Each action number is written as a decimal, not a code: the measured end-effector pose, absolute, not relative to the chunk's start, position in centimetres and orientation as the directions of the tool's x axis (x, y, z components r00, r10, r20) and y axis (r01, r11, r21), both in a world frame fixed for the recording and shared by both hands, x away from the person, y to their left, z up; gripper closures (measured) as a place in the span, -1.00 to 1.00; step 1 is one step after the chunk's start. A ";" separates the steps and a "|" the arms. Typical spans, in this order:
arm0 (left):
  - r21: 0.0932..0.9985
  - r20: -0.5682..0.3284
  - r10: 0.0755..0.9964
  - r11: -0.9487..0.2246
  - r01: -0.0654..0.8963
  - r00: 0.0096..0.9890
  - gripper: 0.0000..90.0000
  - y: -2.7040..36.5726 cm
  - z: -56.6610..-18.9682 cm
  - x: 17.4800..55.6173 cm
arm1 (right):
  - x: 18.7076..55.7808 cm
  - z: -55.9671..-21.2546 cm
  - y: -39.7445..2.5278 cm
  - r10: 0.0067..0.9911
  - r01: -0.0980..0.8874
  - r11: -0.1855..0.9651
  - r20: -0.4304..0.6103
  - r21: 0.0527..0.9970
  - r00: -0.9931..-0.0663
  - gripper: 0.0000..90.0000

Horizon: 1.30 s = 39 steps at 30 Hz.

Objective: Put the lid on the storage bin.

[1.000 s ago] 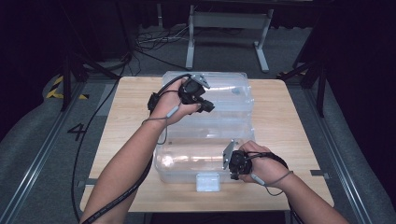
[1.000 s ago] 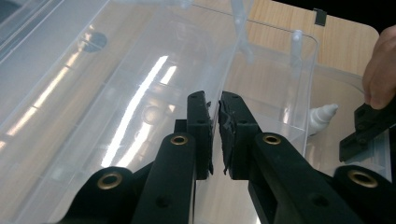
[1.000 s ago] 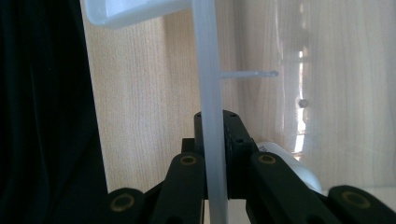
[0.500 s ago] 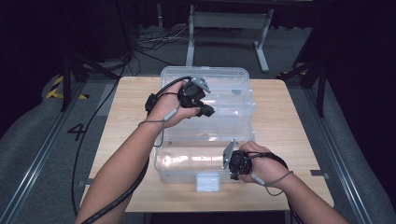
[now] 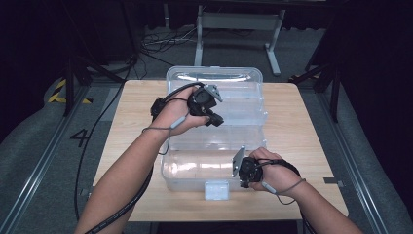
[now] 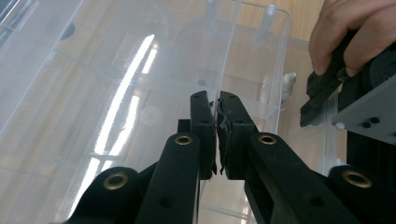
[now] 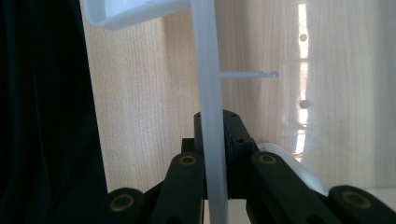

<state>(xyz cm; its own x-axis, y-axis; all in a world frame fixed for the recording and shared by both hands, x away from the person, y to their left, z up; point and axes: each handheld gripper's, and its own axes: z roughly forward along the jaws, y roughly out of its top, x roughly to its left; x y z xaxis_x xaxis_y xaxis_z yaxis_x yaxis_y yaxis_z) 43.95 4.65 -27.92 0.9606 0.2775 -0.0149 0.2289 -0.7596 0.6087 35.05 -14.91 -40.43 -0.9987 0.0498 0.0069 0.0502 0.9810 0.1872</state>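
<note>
Both grippers were clamped on the clear box: left gripper on an inner wall, right gripper on the near rim. Grips should hold firm and move together.

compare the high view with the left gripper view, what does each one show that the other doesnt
High view alone: the whole wooden table, both forearms, the floor cables, the box's white latch.

Left gripper view alone: the left claw shut on a thin clear wall of the box.

Both: the clear plastic box, the right claw and the hand holding it.
</note>
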 end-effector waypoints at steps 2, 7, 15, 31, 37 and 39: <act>0.605 -0.019 0.274 -0.763 0.230 0.961 0.91 4.6 -27.9 43.8 | 35.0 -40.4 -14.9 0.051 0.052 0.981 0.007 0.189 -0.999 0.93; 0.599 -0.023 0.265 -0.769 0.226 0.964 0.91 4.7 -27.9 43.5 | 35.0 -40.4 -15.0 0.052 0.052 0.980 0.007 0.194 -0.999 0.92; 0.580 -0.028 0.237 -0.787 0.209 0.971 0.92 4.6 -27.8 42.7 | 34.9 -40.4 -15.1 0.061 0.061 0.979 0.008 0.196 -0.998 0.92; 0.553 -0.040 0.166 -0.818 0.160 0.985 0.94 4.2 -28.4 41.0 | 34.5 -40.4 -15.1 0.069 0.065 0.979 -0.016 0.195 -0.997 0.87; 0.560 -0.043 0.163 -0.813 0.159 0.986 0.94 4.3 -28.6 40.8 | 34.1 -40.5 -15.2 0.065 0.054 0.978 -0.049 0.202 -0.997 0.85; 0.560 -0.041 0.162 -0.814 0.157 0.986 0.94 4.3 -28.6 40.7 | 34.1 -40.5 -15.2 0.068 0.056 0.977 -0.052 0.204 -0.996 0.85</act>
